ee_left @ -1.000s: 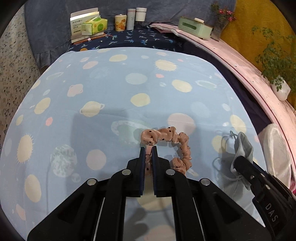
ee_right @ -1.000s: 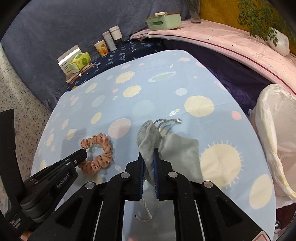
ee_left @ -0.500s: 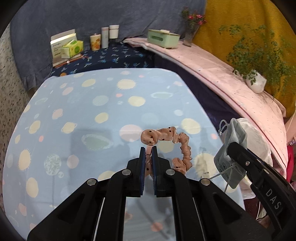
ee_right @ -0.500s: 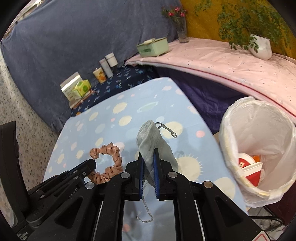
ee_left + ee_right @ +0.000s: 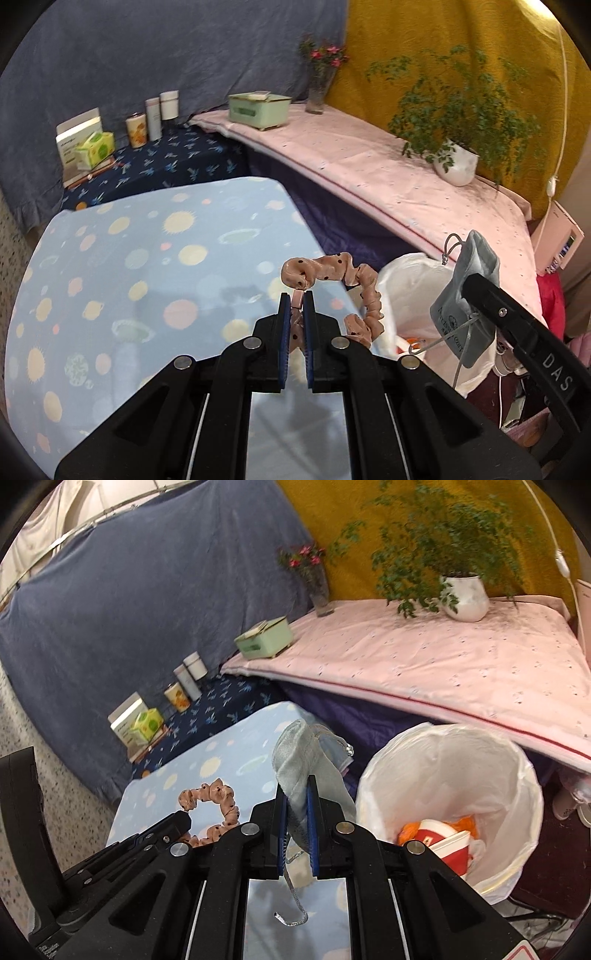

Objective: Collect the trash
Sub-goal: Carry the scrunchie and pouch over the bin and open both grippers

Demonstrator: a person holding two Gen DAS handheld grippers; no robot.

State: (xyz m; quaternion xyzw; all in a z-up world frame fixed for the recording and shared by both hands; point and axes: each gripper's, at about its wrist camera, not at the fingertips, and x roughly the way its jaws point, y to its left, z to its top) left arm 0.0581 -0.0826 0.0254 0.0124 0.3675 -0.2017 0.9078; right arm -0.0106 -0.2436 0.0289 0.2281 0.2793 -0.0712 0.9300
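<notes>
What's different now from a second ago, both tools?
Both loads have come up off the blue planet-print tablecloth. The pink dotted scrunchie in the left tool and the grey drawstring pouch in the right tool lay on it; now they hang in the air beside the white-lined trash bin. Both grips stay shut; nothing was released.

One scrunchie (image 5: 364,295), one pouch (image 5: 463,306), one bin (image 5: 448,805)
</notes>
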